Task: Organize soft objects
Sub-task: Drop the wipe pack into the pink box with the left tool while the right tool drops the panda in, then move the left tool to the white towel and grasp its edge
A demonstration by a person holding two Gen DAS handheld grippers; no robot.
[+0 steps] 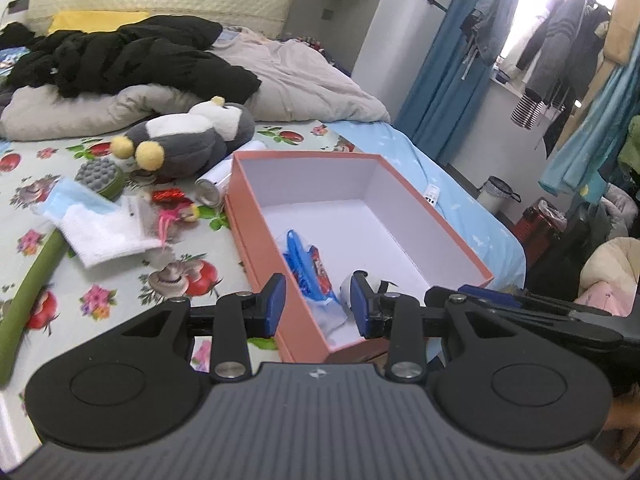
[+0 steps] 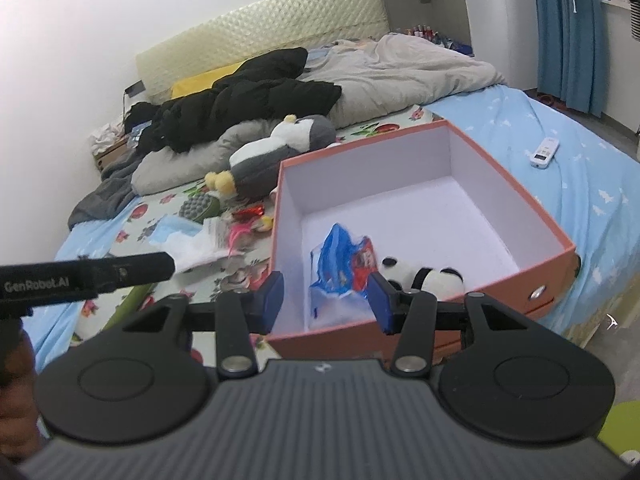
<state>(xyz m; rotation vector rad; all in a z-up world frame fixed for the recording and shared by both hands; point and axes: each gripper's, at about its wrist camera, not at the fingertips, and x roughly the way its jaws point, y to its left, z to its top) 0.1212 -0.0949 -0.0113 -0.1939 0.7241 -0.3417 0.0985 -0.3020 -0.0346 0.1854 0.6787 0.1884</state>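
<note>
On the flowered bedsheet, at about nine o'clock in the left wrist view, lie a white folded cloth with a light blue mask above it, and a grey-and-green knobbed massage ball just beyond. Toward eleven o'clock rests the grey-and-white plush penguin, yellow feet toward the camera. At centre stands the open pink box with a white inside; in its near corner lie a blue printed packet, its writing too small to read, and a small panda plush beside it. The left gripper hangs over the box's near edge, jaws parted and empty. The right gripper does likewise, spread wide with nothing between its fingers. In the right wrist view, at nine o'clock, the other tool's black body reads "GenRobot.AI". A white remote lies at two o'clock on the blue sheet.
</note>
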